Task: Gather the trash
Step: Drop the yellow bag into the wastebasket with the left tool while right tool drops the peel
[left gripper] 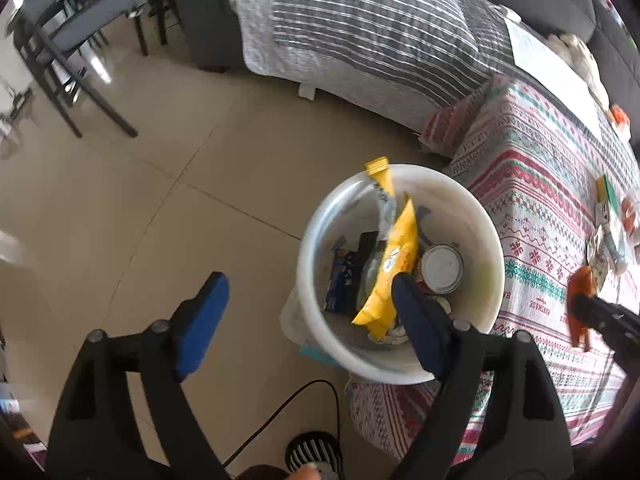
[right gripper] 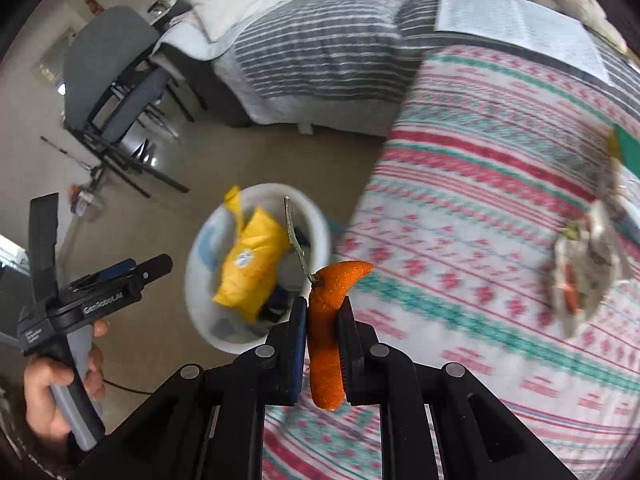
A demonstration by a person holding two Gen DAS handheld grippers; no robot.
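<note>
Right wrist view: the right gripper (right gripper: pixel 323 320) has its jaws closed on an orange peel (right gripper: pixel 328 344), curved, pebbly, with a thin green stem. Ahead and left of the jaws stands the white bin (right gripper: pixel 324 224) on the floor, holding a yellow wrapper (right gripper: pixel 250 268). The patterned surface (right gripper: pixel 480 200) spreads right. The left gripper (left gripper: pixel 308 320) has its jaws wide apart and empty above the bin (left gripper: pixel 484 240).

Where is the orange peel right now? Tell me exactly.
The orange peel is clamped in the right gripper, held over the patterned tablecloth's edge, just short of the white bin on the floor to its left.
</note>
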